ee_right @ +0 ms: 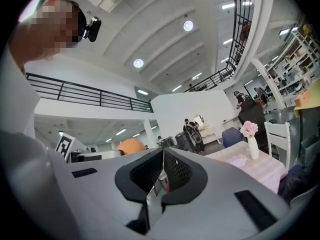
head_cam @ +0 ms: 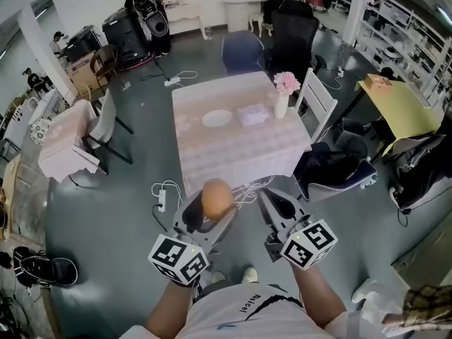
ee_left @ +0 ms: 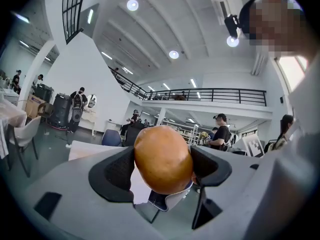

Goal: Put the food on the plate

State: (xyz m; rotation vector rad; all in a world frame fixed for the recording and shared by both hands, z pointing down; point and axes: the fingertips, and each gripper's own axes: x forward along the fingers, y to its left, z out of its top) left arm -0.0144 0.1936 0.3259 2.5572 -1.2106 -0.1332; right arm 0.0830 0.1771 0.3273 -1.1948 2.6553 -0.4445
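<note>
My left gripper (head_cam: 214,210) is shut on a round golden-brown bun (head_cam: 216,198), held up in the air well short of the table; the bun (ee_left: 162,159) fills the gap between the black pads in the left gripper view. My right gripper (head_cam: 270,205) is shut with nothing in it, its pads (ee_right: 175,171) pressed together. It hangs just right of the left one. The bun (ee_right: 131,146) shows orange at the left in the right gripper view. A white plate (head_cam: 216,118) lies on the pink-clothed table (head_cam: 233,157) ahead.
On the table stand a vase of pink flowers (head_cam: 284,90) and a tissue pack (head_cam: 252,114). A white chair (head_cam: 318,104) and a dark bag (head_cam: 332,168) are at the table's right; another clothed table and chair (head_cam: 78,136) sit left. Cables (head_cam: 166,193) lie on the floor.
</note>
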